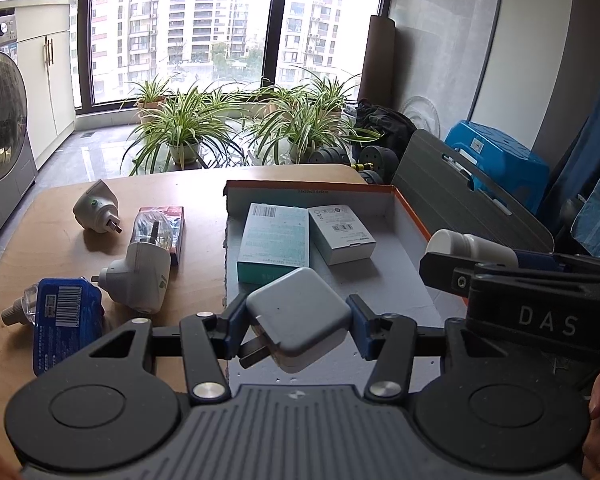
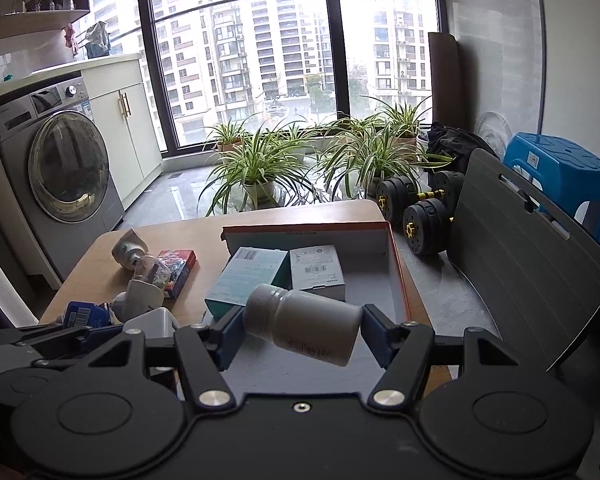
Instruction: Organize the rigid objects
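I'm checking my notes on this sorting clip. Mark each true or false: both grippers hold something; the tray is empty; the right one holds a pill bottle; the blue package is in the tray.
1. Both grippers hold something. True: the left gripper grips a white charger, and the right gripper is loaded too.
2. The tray is empty. False: two boxes lie in it.
3. The right gripper holds a pill bottle. True.
4. The blue package is in the tray. False: it lies on the table.
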Tool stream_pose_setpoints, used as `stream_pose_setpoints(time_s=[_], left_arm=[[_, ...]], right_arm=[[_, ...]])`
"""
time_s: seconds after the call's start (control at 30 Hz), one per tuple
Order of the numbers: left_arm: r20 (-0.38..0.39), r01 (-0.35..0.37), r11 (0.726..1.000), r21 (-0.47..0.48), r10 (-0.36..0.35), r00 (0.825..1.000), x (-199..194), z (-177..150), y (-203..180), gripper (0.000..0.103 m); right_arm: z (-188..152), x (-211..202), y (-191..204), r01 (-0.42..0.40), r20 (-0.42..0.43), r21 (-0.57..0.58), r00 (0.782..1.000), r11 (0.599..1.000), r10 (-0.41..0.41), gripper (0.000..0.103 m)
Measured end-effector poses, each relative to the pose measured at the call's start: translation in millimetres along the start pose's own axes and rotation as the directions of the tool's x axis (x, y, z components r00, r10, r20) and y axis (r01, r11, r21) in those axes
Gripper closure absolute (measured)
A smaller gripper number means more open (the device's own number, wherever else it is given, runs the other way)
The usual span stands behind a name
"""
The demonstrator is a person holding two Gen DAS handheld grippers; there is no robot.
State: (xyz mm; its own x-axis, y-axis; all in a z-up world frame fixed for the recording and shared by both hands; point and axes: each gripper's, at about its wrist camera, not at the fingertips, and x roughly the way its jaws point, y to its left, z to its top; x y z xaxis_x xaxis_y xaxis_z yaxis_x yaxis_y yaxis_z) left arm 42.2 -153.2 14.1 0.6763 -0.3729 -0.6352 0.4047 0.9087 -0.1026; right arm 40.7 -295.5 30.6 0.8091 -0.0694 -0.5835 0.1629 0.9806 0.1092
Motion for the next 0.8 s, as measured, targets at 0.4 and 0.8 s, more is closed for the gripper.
stream_pose_setpoints(time_s=[0.4,0.8], left_arm=[[-0.006,0.002,1.000,0.000,-0.002,1.000,2,-3,-1,0.050],[-0.015,0.001,1.000,0.001,-0.001,1.000,6,-3,-1,0.050]], right_arm=[[-1,6,2,-0.002,-0.010,-0.002,1.000,1.000,0.002,0.027],[-2,12,4,-0.003,-0.019,-0.004,1.000,1.000,0.003,0.027]])
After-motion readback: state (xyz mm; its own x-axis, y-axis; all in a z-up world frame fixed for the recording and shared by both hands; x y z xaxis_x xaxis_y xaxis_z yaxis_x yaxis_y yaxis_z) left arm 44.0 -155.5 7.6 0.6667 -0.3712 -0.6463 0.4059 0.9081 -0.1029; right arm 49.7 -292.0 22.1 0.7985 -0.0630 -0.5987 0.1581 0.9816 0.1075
